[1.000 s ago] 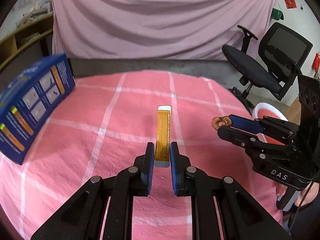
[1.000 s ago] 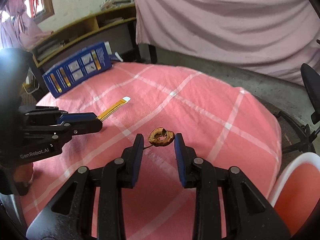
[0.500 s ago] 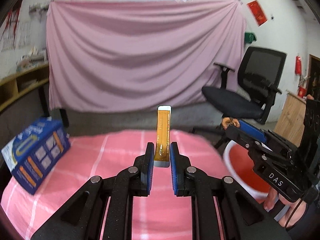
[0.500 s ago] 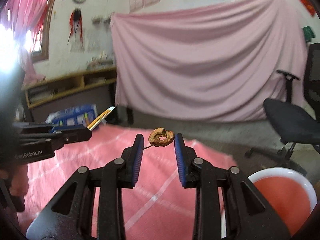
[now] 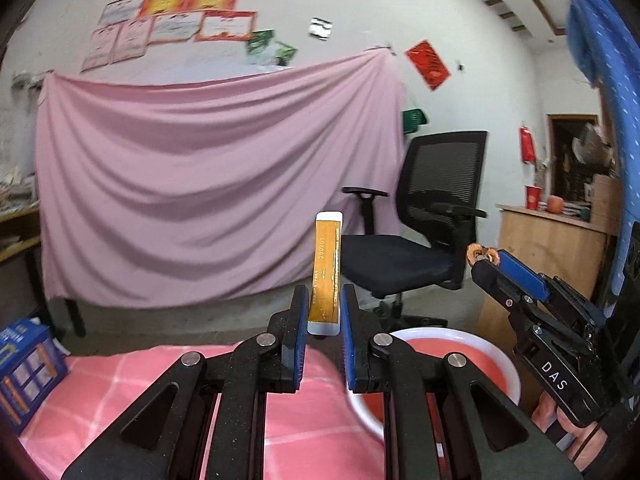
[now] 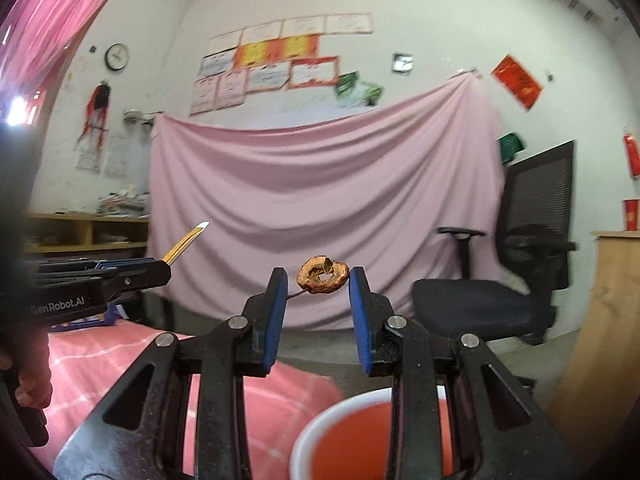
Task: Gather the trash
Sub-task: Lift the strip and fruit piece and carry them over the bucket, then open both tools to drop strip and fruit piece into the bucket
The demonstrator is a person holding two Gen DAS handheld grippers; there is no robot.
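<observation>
My left gripper (image 5: 323, 312) is shut on a long orange sachet (image 5: 326, 276) with white ends, held upright in the air. My right gripper (image 6: 318, 280) is shut on a brown dried fruit ring (image 6: 322, 275), also held up. A white bin with a red inside (image 5: 464, 346) stands below and to the right of the left gripper; it shows right under the right gripper (image 6: 320, 432) in the right wrist view. The right gripper with the ring (image 5: 482, 255) shows at the right of the left wrist view; the left gripper with the sachet (image 6: 185, 242) shows at the left of the right wrist view.
The table with a pink checked cloth (image 5: 132, 376) lies below left. A blue box (image 5: 24, 364) stands at its left edge. A black office chair (image 5: 424, 232) and a pink curtain (image 5: 200, 192) are behind. A wooden cabinet (image 5: 552, 248) is at the right.
Both grippers have lifted and tilted up from the table with their items and moved right, over the edge of the table toward the bin.
</observation>
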